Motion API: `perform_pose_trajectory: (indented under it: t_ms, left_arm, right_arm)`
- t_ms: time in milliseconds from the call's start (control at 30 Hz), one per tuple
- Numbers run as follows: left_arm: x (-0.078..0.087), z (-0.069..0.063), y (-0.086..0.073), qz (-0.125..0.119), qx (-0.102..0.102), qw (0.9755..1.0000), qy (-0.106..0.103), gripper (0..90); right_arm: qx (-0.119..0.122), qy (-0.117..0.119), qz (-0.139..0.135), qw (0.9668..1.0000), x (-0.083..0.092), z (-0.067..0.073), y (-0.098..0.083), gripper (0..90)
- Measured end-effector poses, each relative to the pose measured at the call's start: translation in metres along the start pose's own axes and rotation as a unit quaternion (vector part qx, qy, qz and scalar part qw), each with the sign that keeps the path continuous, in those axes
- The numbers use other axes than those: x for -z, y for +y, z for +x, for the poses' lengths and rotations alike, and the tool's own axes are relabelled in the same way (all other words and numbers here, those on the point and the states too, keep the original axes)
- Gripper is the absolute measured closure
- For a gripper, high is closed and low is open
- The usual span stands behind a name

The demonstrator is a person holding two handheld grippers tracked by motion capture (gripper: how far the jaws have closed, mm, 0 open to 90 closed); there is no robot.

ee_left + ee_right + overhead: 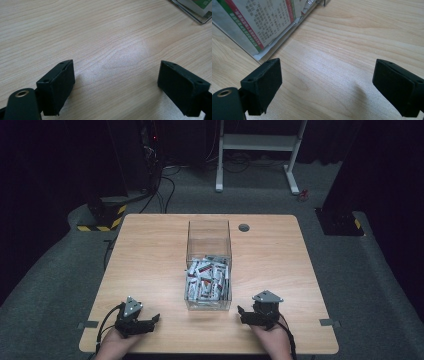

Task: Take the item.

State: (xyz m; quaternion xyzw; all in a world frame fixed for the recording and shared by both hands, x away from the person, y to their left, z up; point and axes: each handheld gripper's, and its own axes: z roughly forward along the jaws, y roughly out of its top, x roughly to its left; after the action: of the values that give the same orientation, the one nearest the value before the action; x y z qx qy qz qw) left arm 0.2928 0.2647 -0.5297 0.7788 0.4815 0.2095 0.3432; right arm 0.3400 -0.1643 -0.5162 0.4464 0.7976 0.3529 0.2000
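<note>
A clear plastic box stands in the middle of the wooden table, its near half packed with several white, red and green sachets. My left gripper rests near the front edge, left of the box, jaws open over bare wood. My right gripper lies right of the box's near corner, also open, nothing between its jaws. In the right gripper view the box wall with printed sachets behind it sits close at upper left. A box corner peeks in at the left gripper view's upper right.
A round cable hole sits at the table's back, right of the box. Beyond the table are a white stand's legs, cables on grey carpet and black equipment bases with yellow-black tape.
</note>
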Motion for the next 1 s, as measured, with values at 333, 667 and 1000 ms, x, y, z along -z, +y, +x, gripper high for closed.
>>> perform_pose_trajectory:
  t_ms: [333, 667, 1000]
  left_arm:
    - [0.000, 0.000, 0.000, 0.000, 0.000, 1.0000, 0.000, 14.5]
    - [0.000, 0.000, 0.000, 0.000, 0.000, 1.0000, 0.000, 14.5]
    - [0.000, 0.000, 0.000, 0.000, 0.000, 1.0000, 0.000, 14.5]
  right_arm:
    - [-0.002, -0.001, -0.016, 0.9999, 0.004, -0.003, 0.001, 9.8]
    - [0.003, -0.003, -0.031, 0.9995, 0.009, -0.004, 0.002, 10.4]
    - [0.009, -0.005, -0.052, 0.9986, 0.016, -0.002, 0.004, 11.7]
